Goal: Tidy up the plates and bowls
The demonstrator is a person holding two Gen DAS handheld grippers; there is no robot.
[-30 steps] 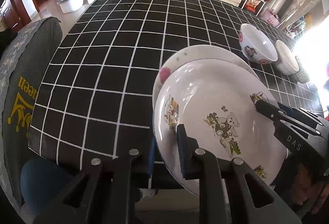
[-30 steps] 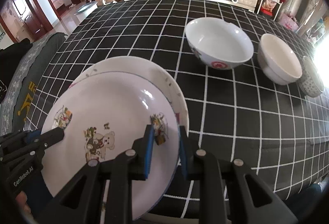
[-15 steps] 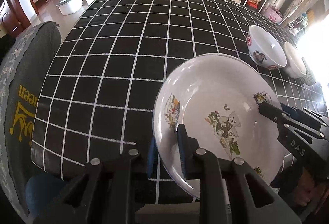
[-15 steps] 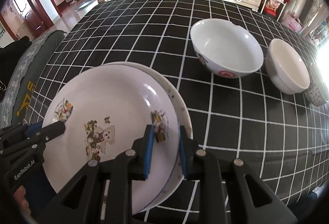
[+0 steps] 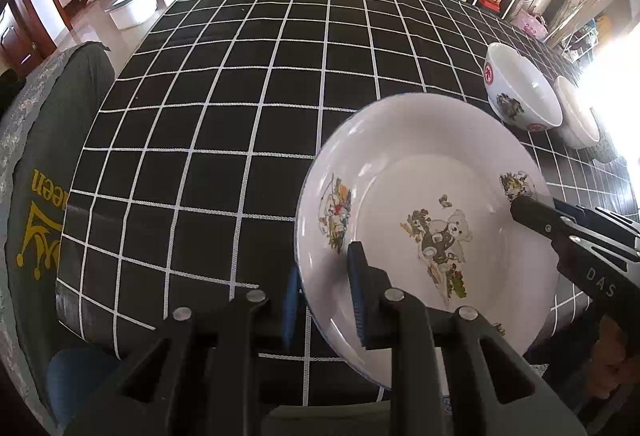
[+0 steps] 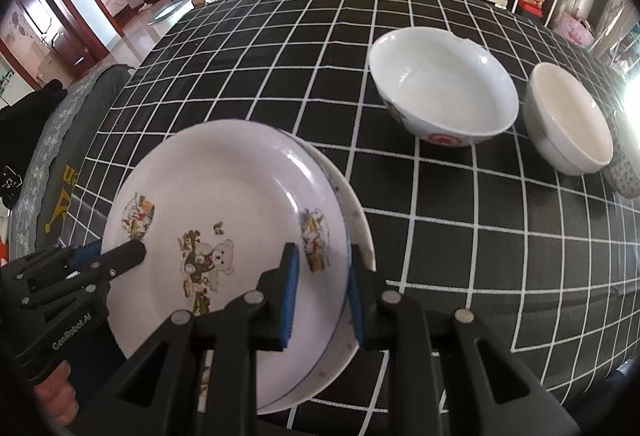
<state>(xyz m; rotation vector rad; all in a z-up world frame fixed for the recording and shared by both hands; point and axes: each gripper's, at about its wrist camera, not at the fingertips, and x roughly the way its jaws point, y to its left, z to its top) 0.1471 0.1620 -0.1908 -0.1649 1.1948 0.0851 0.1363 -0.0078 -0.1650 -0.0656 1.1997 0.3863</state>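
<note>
The bear plate (image 5: 432,203), white with a cartoon teddy bear printed at its centre and smaller cartoon prints on its rim, sits over the near edge of the tabletop (image 5: 248,83), which wears a black cloth with a white grid. The left hand-held gripper (image 5: 324,296) is clamped on the plate's left rim, one blue-padded finger above the rim and one below. The right hand-held gripper (image 6: 322,288) pinches the opposite rim in the same way. Seen from the left wrist view, the right tool's body carries the letters "DAS"; seen from the right wrist view, the left tool's body reads "GenRobot.AI".

Directly beneath the bear plate lies a second plate (image 6: 356,220), its speckled rim showing along the bear plate's right side; whether the two touch cannot be told. Beyond the bear plate and to its right stands a large bowl (image 6: 440,83), white inside, with a red round emblem bearing a white character and a dark floral print on its outer wall. Just right of that bowl is a plain small bowl (image 6: 568,119), and at the small bowl's right a patterned cup (image 6: 624,171), partly cut off. Left of the bear plate, past the tabletop's edge, a grey chair cover (image 5: 36,195) shows yellow lettering ending in "een".
</note>
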